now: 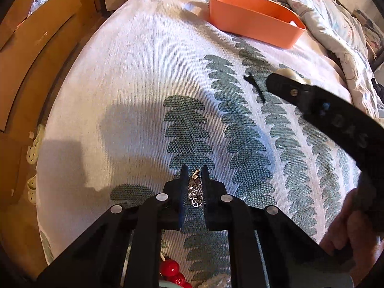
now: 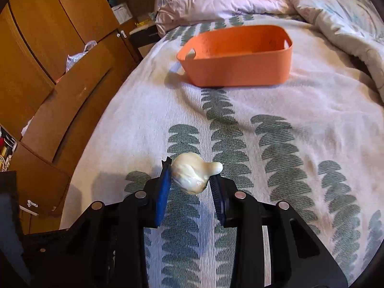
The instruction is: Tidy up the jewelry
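Note:
My left gripper is shut on a silver chain piece that hangs between its jaws, above the bedspread. My right gripper is shut on a cream shell-like ornament and holds it above the bed. In the left wrist view the right gripper shows as a black arm at the right, with the cream ornament at its tip. An orange bin stands farther up the bed; it also shows in the left wrist view.
The bed has a white cover with green leaf print. A crumpled duvet lies at the back right. A wooden wardrobe runs along the left. Red beads lie under the left gripper.

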`<action>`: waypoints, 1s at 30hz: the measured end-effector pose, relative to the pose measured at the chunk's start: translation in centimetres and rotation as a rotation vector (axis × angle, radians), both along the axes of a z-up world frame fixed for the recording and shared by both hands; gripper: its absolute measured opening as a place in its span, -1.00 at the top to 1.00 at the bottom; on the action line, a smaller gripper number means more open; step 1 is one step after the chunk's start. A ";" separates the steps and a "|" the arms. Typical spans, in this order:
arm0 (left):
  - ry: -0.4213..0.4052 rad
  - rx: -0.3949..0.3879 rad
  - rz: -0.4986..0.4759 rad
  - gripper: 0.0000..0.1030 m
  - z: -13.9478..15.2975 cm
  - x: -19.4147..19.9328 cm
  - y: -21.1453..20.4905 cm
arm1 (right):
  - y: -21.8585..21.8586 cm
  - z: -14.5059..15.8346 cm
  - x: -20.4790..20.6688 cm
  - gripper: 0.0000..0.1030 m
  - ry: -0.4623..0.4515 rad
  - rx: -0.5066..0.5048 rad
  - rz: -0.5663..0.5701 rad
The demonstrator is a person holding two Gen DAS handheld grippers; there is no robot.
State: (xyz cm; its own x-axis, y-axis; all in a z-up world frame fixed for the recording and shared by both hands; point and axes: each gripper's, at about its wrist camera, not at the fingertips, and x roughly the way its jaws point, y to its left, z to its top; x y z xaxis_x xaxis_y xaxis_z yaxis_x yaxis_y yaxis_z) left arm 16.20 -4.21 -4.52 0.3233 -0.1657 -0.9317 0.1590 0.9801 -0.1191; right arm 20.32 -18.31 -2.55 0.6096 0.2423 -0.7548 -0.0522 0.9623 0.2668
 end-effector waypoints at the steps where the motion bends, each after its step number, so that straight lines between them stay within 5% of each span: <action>1: -0.004 -0.003 0.001 0.79 0.2 -0.1 0.1 | -0.1 0.3 -0.2 0.35 -0.004 -0.001 -0.004; 20: -0.072 -0.049 0.001 0.80 4.3 -3.4 1.6 | -1.7 5.4 -7.1 0.35 -0.080 -0.008 -0.046; 30: -0.118 -0.070 -0.010 0.81 6.4 -8.3 2.5 | -3.3 6.2 -16.6 0.35 -0.114 0.043 -0.074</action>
